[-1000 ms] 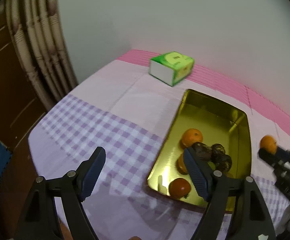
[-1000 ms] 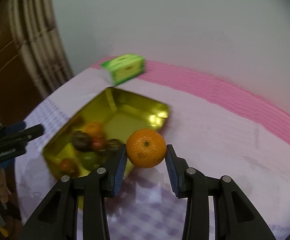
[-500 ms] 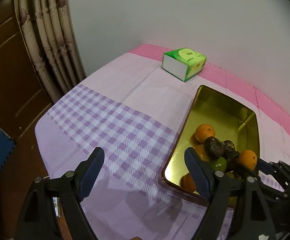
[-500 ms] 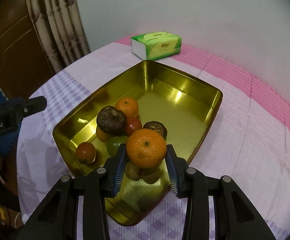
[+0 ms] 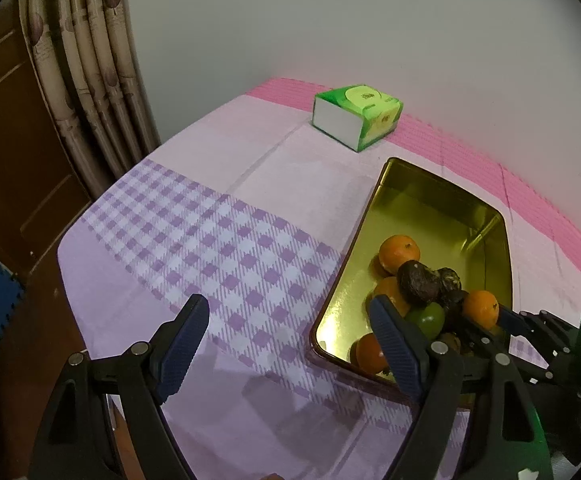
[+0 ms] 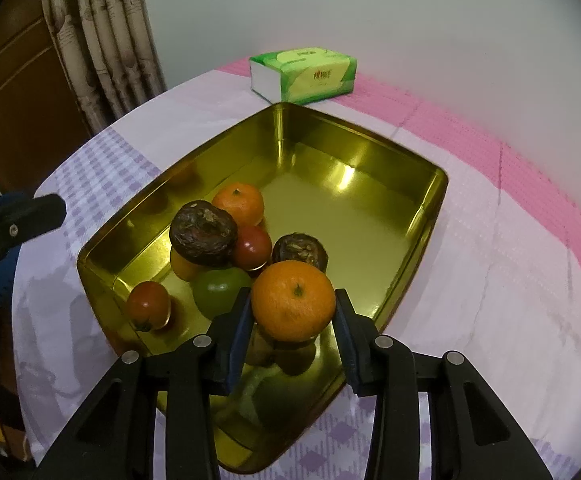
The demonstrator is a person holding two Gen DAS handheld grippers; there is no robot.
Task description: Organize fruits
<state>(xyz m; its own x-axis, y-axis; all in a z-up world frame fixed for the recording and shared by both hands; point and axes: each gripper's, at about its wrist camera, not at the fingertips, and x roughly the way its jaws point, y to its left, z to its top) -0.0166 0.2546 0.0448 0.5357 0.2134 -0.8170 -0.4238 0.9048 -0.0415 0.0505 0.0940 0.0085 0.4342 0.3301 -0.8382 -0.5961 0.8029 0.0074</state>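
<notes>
Since half a second ago the tangerine (image 6: 293, 301) has come lower over the near end of the gold tray (image 6: 374, 148), and since a full second ago it has travelled from the bare cloth to above the fruit pile. The right hand-held gripper (image 6: 293, 322) is clamped on it, one blue pad on each side; the left wrist view shows the same tangerine (image 5: 480, 308) between those pads over the tray (image 5: 442, 188). Just beyond it lie a green fruit (image 6: 218, 290), two dark wrinkled fruits (image 6: 203, 233), a red tomato (image 6: 252, 246), another tangerine (image 6: 238, 203) and a small tomato (image 6: 148, 305) apart by the near wall. The left hand-held gripper (image 5: 290, 344) hangs with jaws wide apart over the purple checked tablecloth (image 5: 210, 248), holding nothing. A green tissue box (image 6: 304, 74) sits beyond the tray on the tabletop.
</notes>
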